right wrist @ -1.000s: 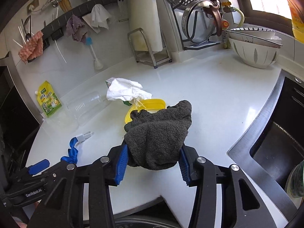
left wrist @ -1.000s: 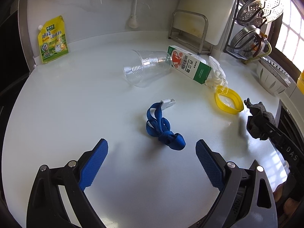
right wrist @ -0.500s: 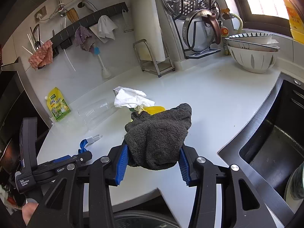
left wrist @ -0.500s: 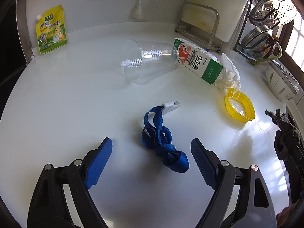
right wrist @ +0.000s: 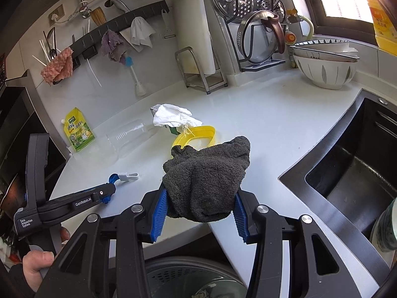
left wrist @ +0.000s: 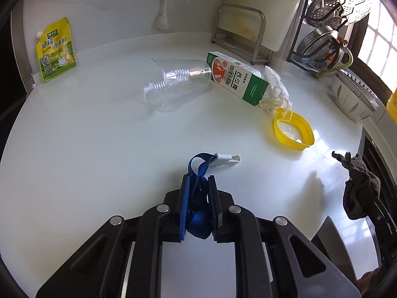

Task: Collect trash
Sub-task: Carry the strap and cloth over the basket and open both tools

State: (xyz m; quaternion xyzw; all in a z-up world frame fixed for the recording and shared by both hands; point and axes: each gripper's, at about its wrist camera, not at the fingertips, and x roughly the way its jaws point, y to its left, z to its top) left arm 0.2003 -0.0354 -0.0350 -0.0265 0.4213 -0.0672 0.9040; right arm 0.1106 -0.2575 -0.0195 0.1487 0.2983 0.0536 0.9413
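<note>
My left gripper (left wrist: pixel 198 181) is shut on a knotted blue strap (left wrist: pixel 197 203) on the white counter; the strap's white clip (left wrist: pixel 225 159) lies just beyond the fingertips. My right gripper (right wrist: pixel 199 193) is shut on a bunched dark grey cloth (right wrist: pixel 207 176) and hangs over the counter's front edge. In the right wrist view the left gripper (right wrist: pixel 109 192) sits low at the left on the strap. Farther back lie a clear plastic cup (left wrist: pixel 173 84) on its side, a green and white carton (left wrist: pixel 235 78), crumpled white paper (left wrist: pixel 274 89) and a yellow lid (left wrist: pixel 292 129).
A yellow-green pouch (left wrist: pixel 55 49) leans on the back wall at the left. A metal stand (left wrist: pixel 238 32), a dish rack (right wrist: pixel 255 29) and stacked bowls (right wrist: pixel 325 67) line the back right. A dark sink (right wrist: pixel 352 173) lies at the right. A bin (right wrist: pixel 188 280) sits below the counter edge.
The left gripper's jaws have gone from wide open to shut on the blue strap. The right gripper has drifted a little with the grey cloth still in it.
</note>
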